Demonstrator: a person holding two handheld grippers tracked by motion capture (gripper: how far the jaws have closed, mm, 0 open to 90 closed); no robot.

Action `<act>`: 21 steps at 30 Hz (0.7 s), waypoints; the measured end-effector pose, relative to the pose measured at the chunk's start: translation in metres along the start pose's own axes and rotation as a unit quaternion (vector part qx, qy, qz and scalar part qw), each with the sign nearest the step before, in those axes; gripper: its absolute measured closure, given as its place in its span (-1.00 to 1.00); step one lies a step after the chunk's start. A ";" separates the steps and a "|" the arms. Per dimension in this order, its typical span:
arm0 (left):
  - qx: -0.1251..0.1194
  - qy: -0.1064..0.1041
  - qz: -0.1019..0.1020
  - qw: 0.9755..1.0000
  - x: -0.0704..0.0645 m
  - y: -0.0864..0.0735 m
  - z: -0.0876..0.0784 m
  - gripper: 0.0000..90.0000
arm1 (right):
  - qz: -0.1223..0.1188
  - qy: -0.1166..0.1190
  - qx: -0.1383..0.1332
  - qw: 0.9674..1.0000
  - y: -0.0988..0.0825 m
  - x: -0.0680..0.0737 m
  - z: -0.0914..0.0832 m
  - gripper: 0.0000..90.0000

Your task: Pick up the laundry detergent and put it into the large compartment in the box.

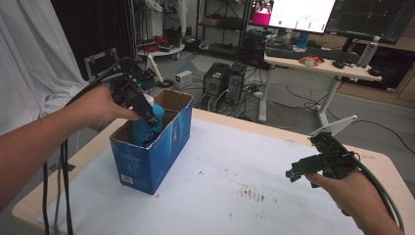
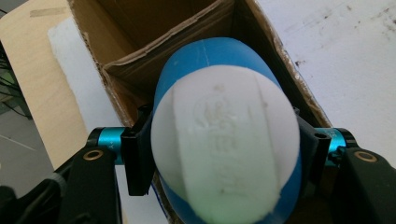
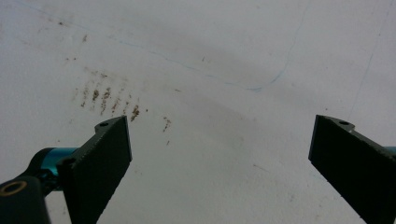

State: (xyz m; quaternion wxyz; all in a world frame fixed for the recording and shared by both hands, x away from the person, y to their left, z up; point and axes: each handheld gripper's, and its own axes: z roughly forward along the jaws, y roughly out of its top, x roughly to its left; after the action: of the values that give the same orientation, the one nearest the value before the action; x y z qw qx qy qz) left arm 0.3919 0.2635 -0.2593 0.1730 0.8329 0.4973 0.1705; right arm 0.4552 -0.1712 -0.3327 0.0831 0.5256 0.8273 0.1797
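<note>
A person is sitting at a table with a white cover on it and is holding a claw tool in each hand. The left gripper is reaching down over a blue cardboard box that is standing near the left side of the table with its top flaps open. Its two black jaws are squeezing a blue bottle from both sides. The bottle has a big white oval end with raised marks on it, and that end is facing the left gripper's camera. In the high view the blue bottle is sitting in the part of the box closer to the person, with its top sticking up above the rim. A cardboard wall is splitting the box into two parts. The right gripper is hanging in the air over the right side of the table, well apart from the box. Its jaws are spread wide and are pinching nothing. Under it the white cover is showing some small brown stains and a thin blue line. Behind the table a desk with screens is standing.
</note>
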 end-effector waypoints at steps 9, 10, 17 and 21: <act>0.000 -0.005 0.010 1.000 -0.003 -0.007 0.011 -0.17 | -0.002 0.000 0.002 1.000 0.000 0.000 0.000 -0.89; 0.000 -0.007 0.010 1.000 -0.003 -0.008 0.012 -0.17 | -0.001 0.000 0.002 1.000 0.000 0.001 0.000 -0.89; 0.004 -0.008 0.020 1.000 -0.005 -0.013 0.021 -0.17 | -0.002 0.000 0.000 1.000 0.000 0.000 0.000 -0.89; 0.002 -0.011 0.024 1.000 -0.006 -0.015 0.024 -0.17 | 0.000 0.000 0.000 1.000 -0.001 -0.001 0.000 -0.89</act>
State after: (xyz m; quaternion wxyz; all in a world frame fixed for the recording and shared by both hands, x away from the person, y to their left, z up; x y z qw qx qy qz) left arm 0.3886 0.2619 -0.2881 0.1725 0.8465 0.4760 0.1645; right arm 0.4552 -0.1722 -0.3334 0.0832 0.5258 0.8273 0.1794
